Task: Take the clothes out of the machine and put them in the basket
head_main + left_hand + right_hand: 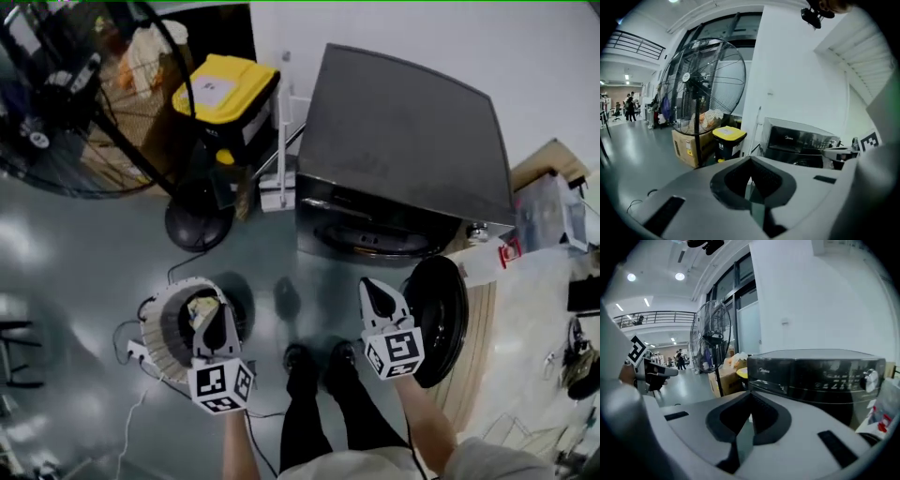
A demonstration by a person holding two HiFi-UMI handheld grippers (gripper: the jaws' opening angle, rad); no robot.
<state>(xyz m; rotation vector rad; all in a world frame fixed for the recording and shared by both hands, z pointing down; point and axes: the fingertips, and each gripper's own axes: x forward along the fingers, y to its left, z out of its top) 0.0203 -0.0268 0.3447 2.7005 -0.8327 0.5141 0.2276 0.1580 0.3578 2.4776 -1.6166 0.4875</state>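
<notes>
The dark grey washing machine (pixel 403 141) stands ahead, and its round black door (pixel 439 319) hangs open at the right. I cannot see into its dark drum opening (pixel 375 241). A white slatted basket (pixel 159 342) sits on the floor at my left with some cloth (pixel 200 309) in it. My left gripper (pixel 217 323) hovers over the basket, shut and empty. My right gripper (pixel 378 295) is in the air beside the open door, also shut with nothing in it. Both gripper views look level at the machine (pixel 801 140) (pixel 820 376).
A big floor fan (pixel 84 103) on a round base (pixel 197 225) stands at the left. Beside it is a black bin with a yellow lid (pixel 225 89) and a cardboard box (pixel 686 147). Cables lie by the basket. Shelves with clutter (pixel 553 216) are at the right. My shoes (pixel 319 361) are between the grippers.
</notes>
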